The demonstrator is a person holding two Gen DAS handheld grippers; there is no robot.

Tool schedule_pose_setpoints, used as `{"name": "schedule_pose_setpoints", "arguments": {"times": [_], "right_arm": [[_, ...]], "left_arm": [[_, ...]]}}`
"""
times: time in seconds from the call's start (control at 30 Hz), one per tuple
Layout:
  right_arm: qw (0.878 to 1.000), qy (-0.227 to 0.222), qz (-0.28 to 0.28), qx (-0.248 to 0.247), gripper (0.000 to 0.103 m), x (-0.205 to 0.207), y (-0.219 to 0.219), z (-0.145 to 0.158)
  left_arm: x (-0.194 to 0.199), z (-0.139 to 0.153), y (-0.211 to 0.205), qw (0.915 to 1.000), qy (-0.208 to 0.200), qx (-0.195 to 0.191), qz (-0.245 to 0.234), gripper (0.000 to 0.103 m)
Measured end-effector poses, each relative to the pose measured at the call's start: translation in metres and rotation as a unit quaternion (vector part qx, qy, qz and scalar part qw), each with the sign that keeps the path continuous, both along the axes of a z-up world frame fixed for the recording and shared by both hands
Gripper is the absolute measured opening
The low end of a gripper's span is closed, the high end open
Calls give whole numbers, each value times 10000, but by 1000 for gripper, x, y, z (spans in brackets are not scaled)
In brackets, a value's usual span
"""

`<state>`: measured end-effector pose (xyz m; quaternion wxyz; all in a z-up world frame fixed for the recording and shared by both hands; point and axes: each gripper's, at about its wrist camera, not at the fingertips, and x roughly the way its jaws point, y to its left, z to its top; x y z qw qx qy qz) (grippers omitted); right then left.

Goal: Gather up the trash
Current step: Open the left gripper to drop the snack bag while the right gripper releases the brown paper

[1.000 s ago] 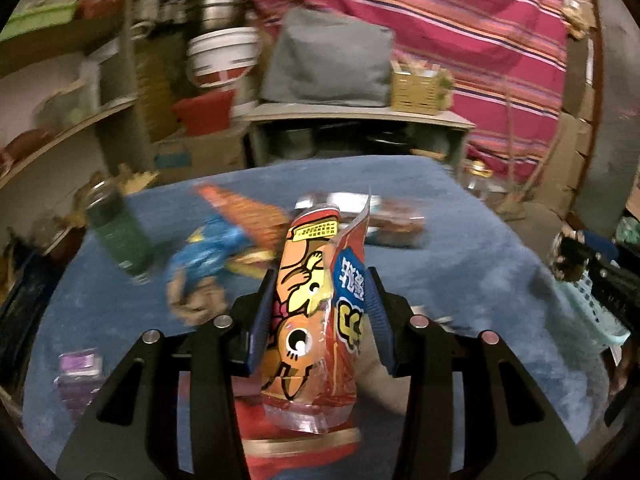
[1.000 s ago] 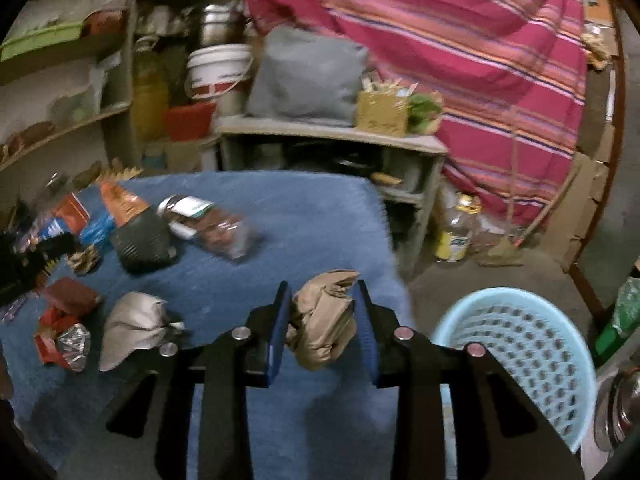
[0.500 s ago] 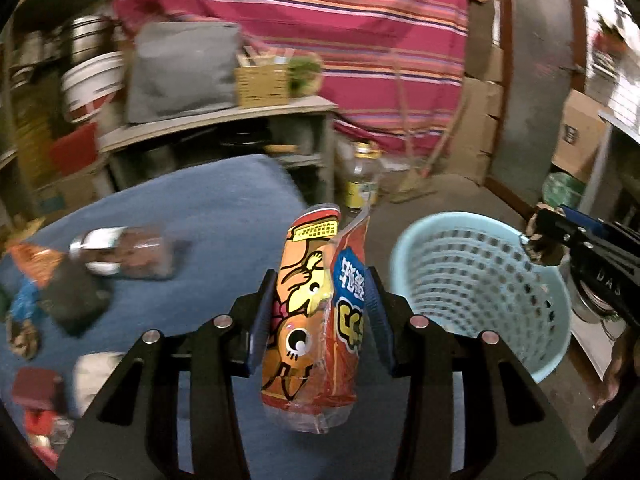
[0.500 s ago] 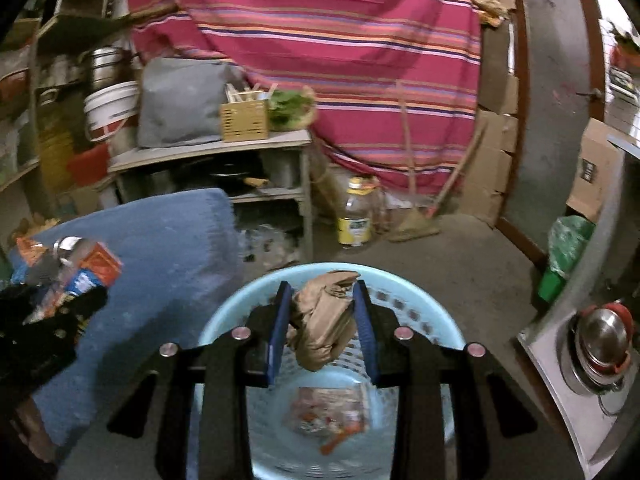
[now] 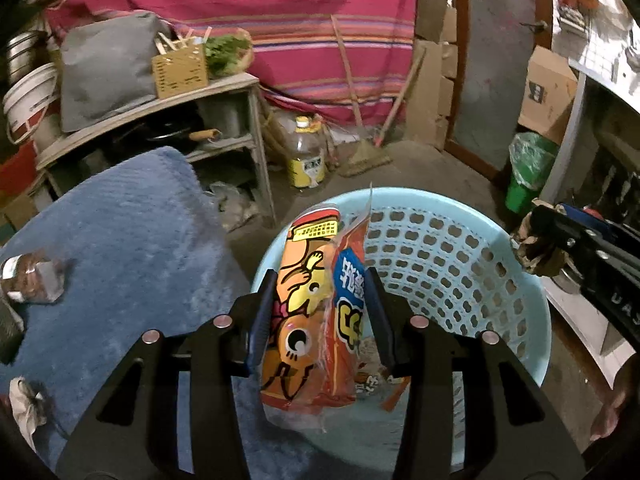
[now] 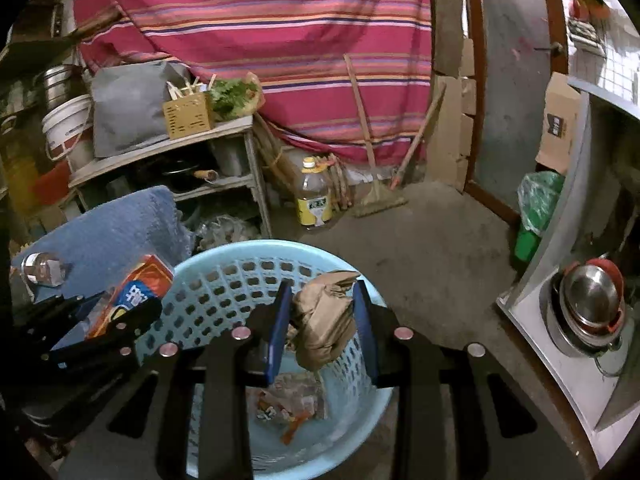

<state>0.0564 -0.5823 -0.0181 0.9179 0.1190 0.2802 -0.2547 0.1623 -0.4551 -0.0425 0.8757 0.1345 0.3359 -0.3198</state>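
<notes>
My left gripper [image 5: 318, 292] is shut on an orange snack bag [image 5: 316, 312] with a cartoon print, held upright over the near rim of the light blue basket [image 5: 452, 240]. My right gripper [image 6: 322, 304] is shut on a crumpled brown paper wad [image 6: 324, 320], hanging over the same basket [image 6: 212, 284]. Wrappers [image 6: 284, 404] lie on the basket's bottom. In the left wrist view the right gripper [image 5: 536, 248] with its wad shows at the right edge. The left gripper with the orange bag [image 6: 136, 292] appears at the left of the right wrist view.
A table under blue cloth [image 5: 120, 232] lies to the left with a foil-capped packet [image 5: 32, 276] and a crumpled tissue [image 5: 24, 404]. Behind stand a shelf [image 5: 224, 92], an oil bottle [image 5: 306, 152], a broom [image 6: 376, 192], a green bin [image 5: 528, 176] and steel pots [image 6: 592, 304].
Both grippers swung right from over the blue table to over the light blue basket, each still holding its piece of trash. The table's litter has slid out to the left.
</notes>
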Motion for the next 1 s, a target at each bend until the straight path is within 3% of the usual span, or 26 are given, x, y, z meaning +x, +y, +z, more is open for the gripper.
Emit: {"name": "schedule_pose_setpoints", "arguments": {"times": [0.13, 0.27, 0.47, 0.73, 0.8, 0.83, 0.87, 1.0], "right_arm": [[9999, -67, -39, 129, 32, -5, -7, -3], [9999, -40, 18, 131, 32, -3, -8, -6], [9998, 74, 142, 136, 32, 8, 3, -11], [9990, 296, 294, 144, 35, 31, 21, -18], [9990, 287, 297, 170, 49, 34, 25, -18], [9991, 270, 289, 173, 62, 35, 26, -16], [9992, 258, 260, 142, 69, 36, 29, -15], [9994, 298, 171, 4, 79, 39, 39, -12]], "left_arm": [[5, -1, -8, 9998, 153, 34, -101, 46], [2, 11, 3, 9999, -83, -89, 50, 74], [4, 34, 38, 9971, -486, -220, 544, 88], [12, 51, 93, 9923, -592, -401, 1014, 95], [13, 54, 109, 9908, -640, -397, 1128, 96], [12, 55, 114, 9902, -657, -394, 1169, 97], [12, 56, 121, 9896, -676, -387, 1208, 97], [11, 58, 157, 9864, -742, -321, 1431, 97]]}}
